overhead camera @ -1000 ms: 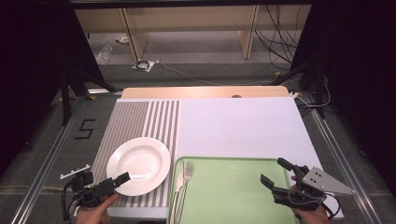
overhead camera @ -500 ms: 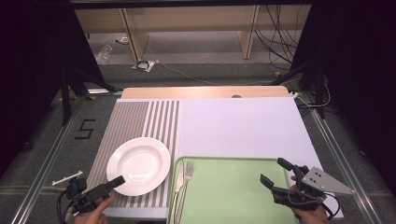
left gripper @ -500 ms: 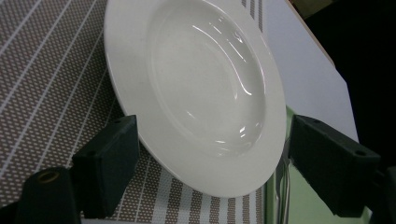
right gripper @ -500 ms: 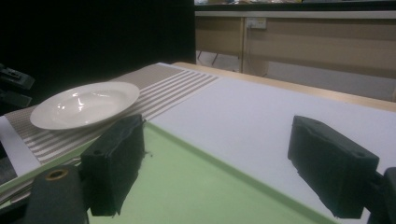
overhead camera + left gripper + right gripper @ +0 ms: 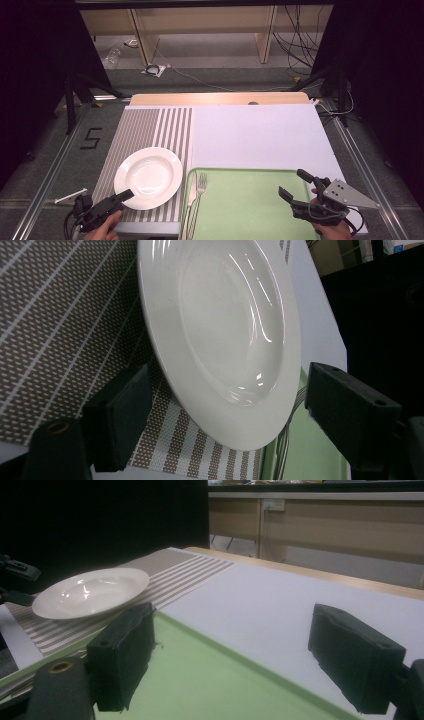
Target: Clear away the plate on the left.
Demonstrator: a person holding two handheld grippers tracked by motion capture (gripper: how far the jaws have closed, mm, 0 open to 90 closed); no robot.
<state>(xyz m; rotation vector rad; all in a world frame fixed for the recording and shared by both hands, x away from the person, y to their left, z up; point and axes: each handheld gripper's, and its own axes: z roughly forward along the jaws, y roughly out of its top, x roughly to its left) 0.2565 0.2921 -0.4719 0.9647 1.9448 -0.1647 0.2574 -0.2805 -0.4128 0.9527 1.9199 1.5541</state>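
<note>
White plate (image 5: 148, 177) sits lower left of the high view, on the striped placemat (image 5: 150, 135), its right rim near the mat's right edge and the green tray (image 5: 245, 205). Fork (image 5: 198, 192) lies along the tray's left edge. White sheet (image 5: 255, 135) in the upper centre and right lies bare: open room there. Left gripper (image 5: 116, 200) at bottom left, jaws spread wide, straddling the plate's near rim; contact cannot be told, nothing clamped. Right gripper (image 5: 296, 187) at lower right over the tray, jaws wide apart, holding nothing.
</note>
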